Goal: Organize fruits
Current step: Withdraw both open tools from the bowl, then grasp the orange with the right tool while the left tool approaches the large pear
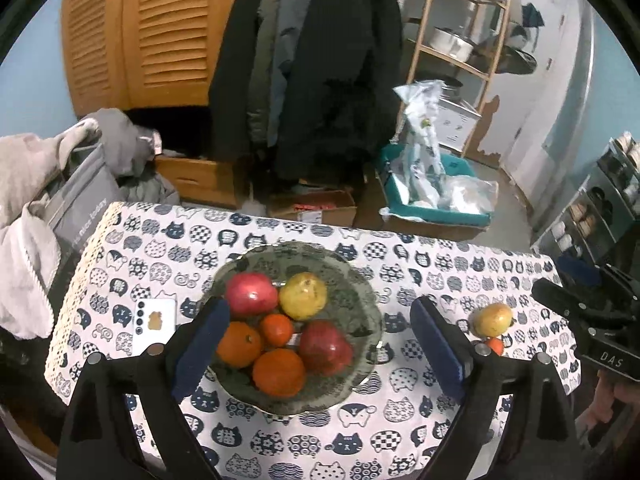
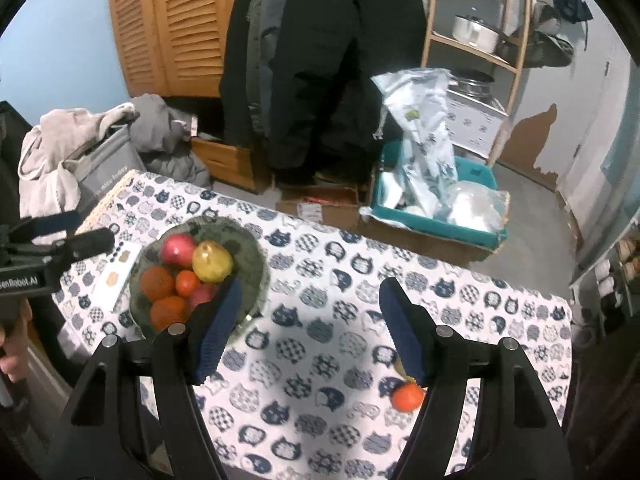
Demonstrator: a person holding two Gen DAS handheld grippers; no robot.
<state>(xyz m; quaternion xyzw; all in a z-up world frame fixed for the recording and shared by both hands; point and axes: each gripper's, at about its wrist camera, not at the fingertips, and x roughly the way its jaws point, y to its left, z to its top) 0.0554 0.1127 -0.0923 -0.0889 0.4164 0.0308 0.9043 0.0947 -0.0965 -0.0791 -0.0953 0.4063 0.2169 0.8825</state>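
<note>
Overhead, left gripper [image 1: 320,344] gapes empty (bowl [image 1: 360,304] beneath).

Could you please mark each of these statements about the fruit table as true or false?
1. The bowl holds six fruits. True.
2. Every fruit is already in the bowl. False: a yellow pear and a small orange lie on the tablecloth.
3. The left tongs grip a red apple. False: they are open and empty.
4. The right tongs are open, holding nothing. True.
5. A white phone lies beside the bowl. True.
</note>
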